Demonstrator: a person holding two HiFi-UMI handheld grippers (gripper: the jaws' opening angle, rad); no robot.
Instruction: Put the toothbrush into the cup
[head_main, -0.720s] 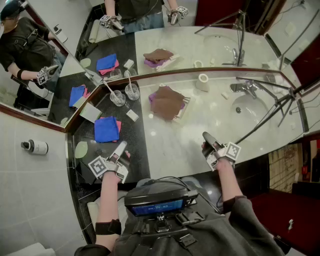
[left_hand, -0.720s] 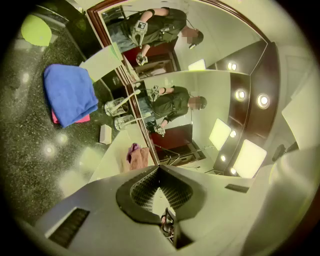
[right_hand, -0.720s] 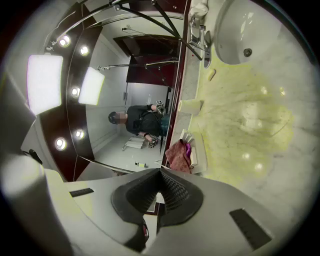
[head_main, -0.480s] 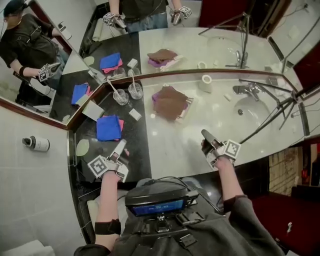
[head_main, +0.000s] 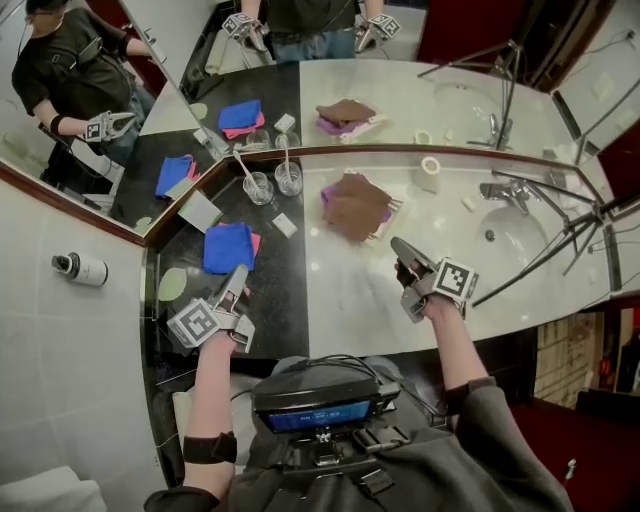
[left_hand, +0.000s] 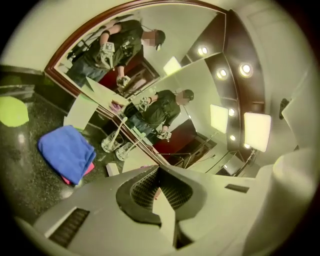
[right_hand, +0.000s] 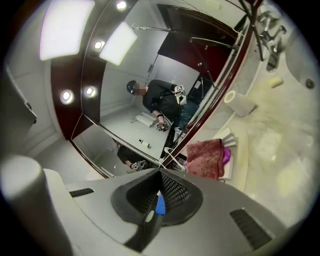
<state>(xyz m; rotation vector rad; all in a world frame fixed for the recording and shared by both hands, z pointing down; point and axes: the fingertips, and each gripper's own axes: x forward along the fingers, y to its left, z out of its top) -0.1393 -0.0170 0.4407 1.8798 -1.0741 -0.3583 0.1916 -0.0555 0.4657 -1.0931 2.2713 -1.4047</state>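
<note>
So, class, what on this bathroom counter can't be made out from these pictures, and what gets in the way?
Head view: the sticks in the glass cups are too small to tell brush end from handle.
Head view: the white block beside them is too small to identify.
Right gripper view: a blue patch in the hollow of the shut right gripper is too small to name.
Left gripper view: the left gripper itself covers the near counter.

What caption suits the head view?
Left gripper and right gripper, jaws shut, hover over a bathroom counter; toothbrushes stand in two glass cups by the mirror.
</note>
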